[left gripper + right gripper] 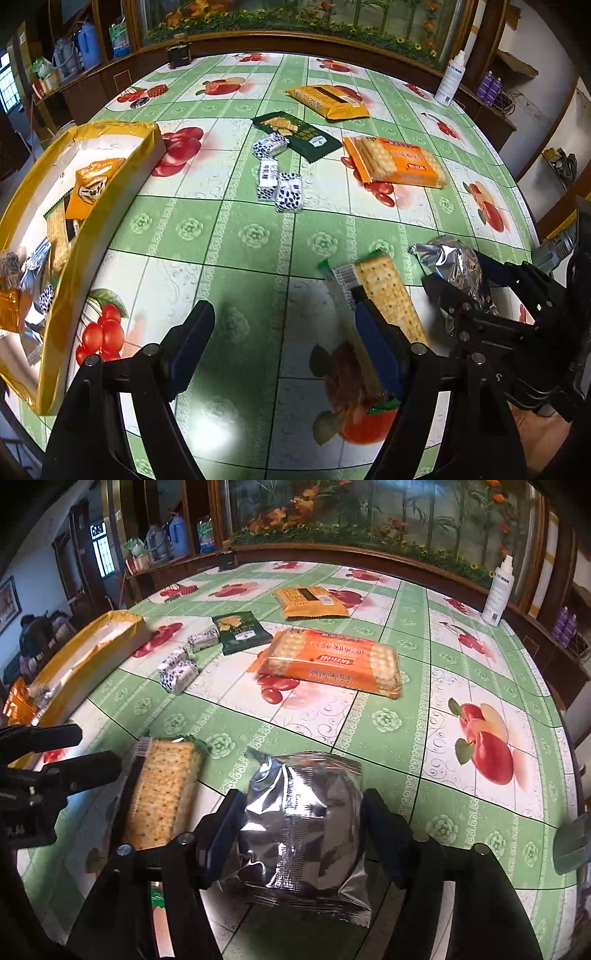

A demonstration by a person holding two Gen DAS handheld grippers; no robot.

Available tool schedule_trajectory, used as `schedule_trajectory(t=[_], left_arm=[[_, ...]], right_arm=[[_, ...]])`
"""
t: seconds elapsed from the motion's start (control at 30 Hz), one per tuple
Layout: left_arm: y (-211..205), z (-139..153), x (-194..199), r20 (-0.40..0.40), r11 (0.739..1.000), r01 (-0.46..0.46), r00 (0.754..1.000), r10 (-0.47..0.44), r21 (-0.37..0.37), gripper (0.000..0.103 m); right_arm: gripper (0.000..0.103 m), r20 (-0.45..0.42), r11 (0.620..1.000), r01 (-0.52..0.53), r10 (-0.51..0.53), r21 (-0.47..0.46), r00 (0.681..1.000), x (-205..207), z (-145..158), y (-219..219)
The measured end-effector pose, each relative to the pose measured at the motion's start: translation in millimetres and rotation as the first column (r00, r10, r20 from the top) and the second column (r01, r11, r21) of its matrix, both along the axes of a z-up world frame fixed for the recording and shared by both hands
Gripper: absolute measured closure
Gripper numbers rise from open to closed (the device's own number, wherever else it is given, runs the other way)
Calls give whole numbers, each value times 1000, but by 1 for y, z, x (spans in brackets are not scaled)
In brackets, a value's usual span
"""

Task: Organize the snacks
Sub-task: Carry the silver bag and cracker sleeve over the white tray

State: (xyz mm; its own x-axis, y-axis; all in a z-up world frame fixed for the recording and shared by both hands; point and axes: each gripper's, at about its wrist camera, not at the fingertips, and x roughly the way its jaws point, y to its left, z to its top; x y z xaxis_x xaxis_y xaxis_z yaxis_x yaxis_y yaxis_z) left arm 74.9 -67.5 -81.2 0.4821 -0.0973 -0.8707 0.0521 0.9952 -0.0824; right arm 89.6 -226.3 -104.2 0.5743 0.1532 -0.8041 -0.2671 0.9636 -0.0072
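gripping a silver foil packet [303, 823] in the right gripper [301, 812], left gripper [284, 332] jaws spread empty

The left tool [284, 343] is a matte black plastic frame with 2 angular arms, each ending in a flat dark blue rubber-looking pad [192, 343], and round silver pivot pins sit at the arm joints. The right tool [303, 830] has the same build: black linkage arms, dark blue pads [221, 834] and silver rivets on the knuckles. Seen from the left wrist camera, the right tool's black side plates carry small screws, and a strip of bare skin shows just beneath it.
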Motion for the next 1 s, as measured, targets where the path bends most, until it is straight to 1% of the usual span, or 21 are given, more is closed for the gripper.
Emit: schedule_trajectory(t=[0.1, 0.17, 0.27, 0.33, 0.4, 0.47, 0.5, 0.57, 0.63, 0.67, 0.7, 0.87, 0.93, 0.97, 1.0], left_arm=[[-11, 2, -4, 4, 1000, 6, 1000, -6, 10, 24], [-20, 3, -6, 10, 1000, 17, 1000, -17, 12, 24], [-34, 0, -8, 11, 1000, 16, 1000, -16, 27, 24], [-42, -3, -8, 4, 1000, 9, 1000, -9, 21, 24], [-50, -4, -8, 8, 1000, 15, 1000, -15, 8, 24], [-59, -7, -7, 5, 1000, 18, 1000, -18, 23, 24], [-63, -11, -5, -11, 999, 20, 1000, -19, 36, 24], [-70, -17, -4, -34, 999, 38, 999, -37, 29, 23], [-78, -20, -5, 1, 996, 44, 999, -44, 82, 22], [-78, -21, -6, 17, 995, 47, 999, -48, 84, 18], [-76, -22, -7, 26, 996, 48, 998, -51, 77, 17], [-61, -22, -9, 48, 994, 79, 995, -83, 78, 17], [-54, -22, -13, 61, 993, 88, 994, -93, 76, 21], [-52, -21, -15, 71, 993, 91, 993, -96, 77, 29], [-49, -19, -17, 82, 993, 94, 992, -100, 75, 44]], right_arm=[[42, 2, 999, 40, -40, 23, 999, -4, 2, -11], [42, 7, 995, 67, -68, 72, 998, -11, 7, -23], [42, 26, 988, 108, -111, 113, 993, -24, 15, -39], [42, 28, 982, 121, -127, 147, 992, -32, 19, -49], [42, 36, 978, 140, -147, 155, 988, -40, 21, -56], [42, 29, 974, 154, -161, 164, 987, -44, 19, -62], [42, 25, 972, 160, -167, 170, 986, -46, 18, -64], [42, 16, 969, 170, -176, 177, 984, -50, 15, -66], [42, 10, 968, 171, -176, 184, 984, -54, 13, -66], [42, 8, 967, 173, -177, 188, 984, -56, 12, -67], [42, 7, 967, 173, -177, 189, 984, -58, 11, -67], [42, 3, 963, 169, -174, 212, 985, -66, 10, -64], [42, 3, 963, 162, -166, 217, 986, -69, 9, -61], [42, 1, 963, 158, -163, 218, 987, -69, 9, -59], [42, 0, 964, 153, -157, 219, 988, -70, 8, -56]])
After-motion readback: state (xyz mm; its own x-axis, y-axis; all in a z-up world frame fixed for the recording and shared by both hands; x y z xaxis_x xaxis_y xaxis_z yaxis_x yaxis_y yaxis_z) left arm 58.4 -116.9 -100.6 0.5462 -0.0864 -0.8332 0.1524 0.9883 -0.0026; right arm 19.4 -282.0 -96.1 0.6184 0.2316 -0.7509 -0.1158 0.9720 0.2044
